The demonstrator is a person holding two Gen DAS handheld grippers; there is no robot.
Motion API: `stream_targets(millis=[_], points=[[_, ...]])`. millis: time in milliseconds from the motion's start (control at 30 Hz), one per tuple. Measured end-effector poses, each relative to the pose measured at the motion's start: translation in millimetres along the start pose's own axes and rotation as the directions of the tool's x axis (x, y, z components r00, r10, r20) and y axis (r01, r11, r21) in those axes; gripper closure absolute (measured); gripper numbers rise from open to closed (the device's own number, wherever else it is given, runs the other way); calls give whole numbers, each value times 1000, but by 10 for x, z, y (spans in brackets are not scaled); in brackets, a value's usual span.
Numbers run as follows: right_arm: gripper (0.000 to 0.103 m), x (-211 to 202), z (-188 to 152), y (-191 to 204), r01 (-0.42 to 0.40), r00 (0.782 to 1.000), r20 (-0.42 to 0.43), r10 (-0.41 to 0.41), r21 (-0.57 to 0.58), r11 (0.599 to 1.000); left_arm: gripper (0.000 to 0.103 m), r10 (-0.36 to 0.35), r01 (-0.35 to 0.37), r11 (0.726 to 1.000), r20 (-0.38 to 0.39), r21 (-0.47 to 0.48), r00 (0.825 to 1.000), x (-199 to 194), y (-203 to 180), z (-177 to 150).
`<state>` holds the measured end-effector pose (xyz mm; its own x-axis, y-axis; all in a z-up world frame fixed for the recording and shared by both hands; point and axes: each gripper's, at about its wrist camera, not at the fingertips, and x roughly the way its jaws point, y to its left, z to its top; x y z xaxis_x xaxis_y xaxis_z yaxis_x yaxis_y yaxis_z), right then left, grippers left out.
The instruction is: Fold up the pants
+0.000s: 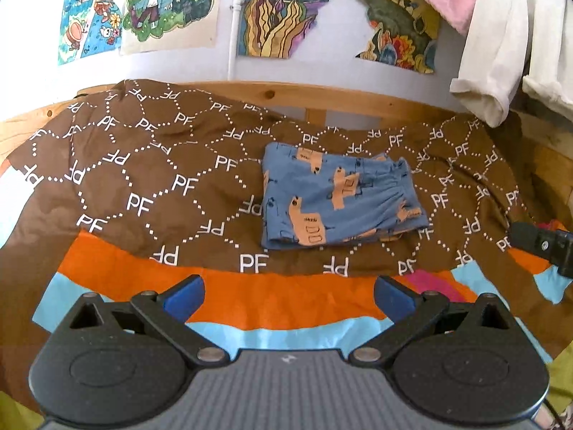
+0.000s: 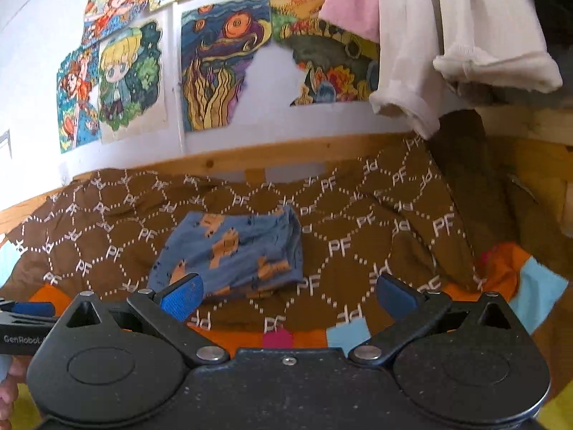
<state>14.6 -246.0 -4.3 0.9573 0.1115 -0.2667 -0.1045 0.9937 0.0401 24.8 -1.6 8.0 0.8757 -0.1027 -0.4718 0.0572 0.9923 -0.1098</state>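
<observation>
The blue pants (image 1: 340, 197) with orange animal prints lie folded into a compact rectangle on the brown patterned blanket (image 1: 150, 179). My left gripper (image 1: 288, 295) hovers well in front of them, open, with nothing between its blue pads. In the right wrist view the folded pants (image 2: 236, 251) lie just beyond my right gripper (image 2: 288, 295), which is open and empty too. Its left fingertip (image 2: 182, 295) overlaps the pants' near corner in the image. The left gripper's tip (image 2: 32, 310) shows at the left edge of the right wrist view.
The blanket covers a wooden-framed bed (image 1: 286, 91) against a wall with colourful drawings (image 1: 143, 3). White and pink garments (image 1: 494, 50) hang at the upper right. An orange and light-blue cloth (image 1: 272, 297) lies along the near edge. A person's hand (image 2: 9, 387) shows at lower left.
</observation>
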Motion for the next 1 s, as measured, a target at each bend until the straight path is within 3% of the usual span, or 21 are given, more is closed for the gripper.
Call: stream_targets(millis=[200,1000], points=[[1,141,-76,76,-32,998,-53,32,-12,999,0,12,-12,1000,-11,-16,1000,39,36,-10],[1,201,-122,78,-28,996,-88,28,-4,1000,0,37,-39,999,-44,-32,998,64,118,-62]])
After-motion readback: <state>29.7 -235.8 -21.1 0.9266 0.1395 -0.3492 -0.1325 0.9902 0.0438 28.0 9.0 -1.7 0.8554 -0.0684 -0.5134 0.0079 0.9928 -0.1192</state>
